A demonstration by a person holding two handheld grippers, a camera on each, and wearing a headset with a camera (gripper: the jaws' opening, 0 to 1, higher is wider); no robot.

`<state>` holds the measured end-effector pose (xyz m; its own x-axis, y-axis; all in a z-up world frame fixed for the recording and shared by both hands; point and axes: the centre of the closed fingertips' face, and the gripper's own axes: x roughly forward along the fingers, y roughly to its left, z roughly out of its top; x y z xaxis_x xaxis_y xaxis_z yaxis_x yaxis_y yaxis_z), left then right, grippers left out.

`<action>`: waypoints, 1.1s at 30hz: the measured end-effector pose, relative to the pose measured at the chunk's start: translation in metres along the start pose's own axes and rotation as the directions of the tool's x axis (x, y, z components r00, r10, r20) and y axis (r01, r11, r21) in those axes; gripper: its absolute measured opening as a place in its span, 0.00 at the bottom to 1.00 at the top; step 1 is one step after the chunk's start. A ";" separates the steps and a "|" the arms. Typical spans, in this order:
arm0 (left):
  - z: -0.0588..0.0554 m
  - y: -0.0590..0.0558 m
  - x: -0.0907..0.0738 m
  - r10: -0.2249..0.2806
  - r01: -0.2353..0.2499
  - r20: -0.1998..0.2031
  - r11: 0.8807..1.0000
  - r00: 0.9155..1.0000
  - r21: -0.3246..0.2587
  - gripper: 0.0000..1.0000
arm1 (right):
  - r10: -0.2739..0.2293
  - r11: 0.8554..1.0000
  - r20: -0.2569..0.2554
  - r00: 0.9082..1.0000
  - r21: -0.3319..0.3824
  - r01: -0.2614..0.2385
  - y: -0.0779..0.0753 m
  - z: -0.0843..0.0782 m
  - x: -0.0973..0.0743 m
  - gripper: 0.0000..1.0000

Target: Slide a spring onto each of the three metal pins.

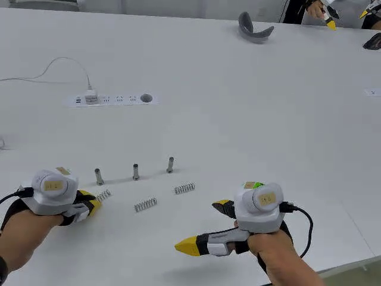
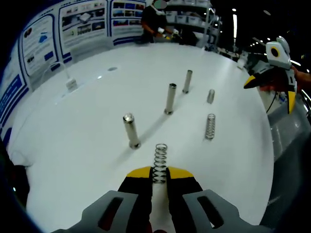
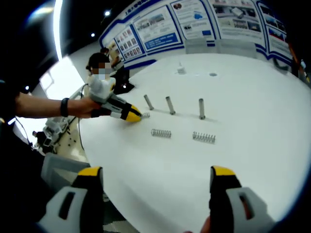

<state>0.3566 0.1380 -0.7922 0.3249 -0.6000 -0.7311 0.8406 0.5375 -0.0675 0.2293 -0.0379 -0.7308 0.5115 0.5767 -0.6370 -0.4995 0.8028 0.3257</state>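
Three metal pins stand upright in a row on the white table: the left pin (image 1: 99,176) (image 2: 130,131), the middle pin (image 1: 136,171) (image 2: 170,98) and the right pin (image 1: 170,164) (image 2: 187,81). My left gripper (image 1: 92,205) (image 2: 156,174) is shut on the near end of a spring (image 2: 160,158) (image 1: 104,195), just short of the left pin. Two more springs (image 1: 145,204) (image 1: 184,188) lie flat in front of the pins. My right gripper (image 1: 205,226) (image 3: 155,174) hangs open near the front edge, nothing between its jaws.
A white power strip (image 1: 110,99) with a plug and cable lies behind the pins at the left. A grey curved object (image 1: 253,28) rests at the far side. Another person's hands (image 1: 321,12) work at the far right. The table edge (image 1: 351,262) runs close at front right.
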 end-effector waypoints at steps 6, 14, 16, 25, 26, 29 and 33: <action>-0.004 0.000 -0.002 0.004 -0.004 -0.009 1.000 1.000 -0.031 0.11 | -0.003 1.000 -0.001 1.000 0.002 0.003 0.000 -0.002 -0.002 0.92; -0.010 -0.006 -0.008 0.003 -0.003 -0.008 0.997 1.000 -0.077 0.10 | -0.001 1.000 0.005 1.000 0.002 0.001 0.002 -0.002 -0.002 0.92; -0.011 -0.008 -0.011 0.003 -0.003 -0.004 0.996 1.000 -0.086 0.10 | 0.001 1.000 0.005 1.000 0.002 -0.001 0.003 -0.002 -0.001 0.92; -0.012 -0.021 -0.025 0.006 -0.004 0.016 0.997 1.000 -0.082 0.10 | 0.013 1.000 0.007 1.000 0.010 -0.013 0.009 -0.005 0.001 0.91; -0.011 -0.019 -0.026 0.007 -0.005 0.022 0.997 1.000 -0.082 0.10 | 0.015 1.000 0.006 1.000 0.009 -0.015 0.010 -0.005 0.001 0.91; -0.009 -0.022 -0.033 0.008 -0.005 0.033 0.997 0.999 -0.079 0.10 | 0.019 1.000 0.007 1.000 0.010 -0.019 0.011 -0.007 0.003 0.91; -0.006 -0.027 -0.042 0.011 -0.008 0.046 0.997 0.999 -0.071 0.10 | 0.024 1.000 0.009 1.000 0.012 -0.024 0.012 -0.006 0.003 0.91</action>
<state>0.3177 0.1521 -0.7642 0.3540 -0.6207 -0.6996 0.8052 0.5828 -0.1097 0.2203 -0.0278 -0.7332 0.5056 0.5969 -0.6230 -0.5032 0.7906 0.3490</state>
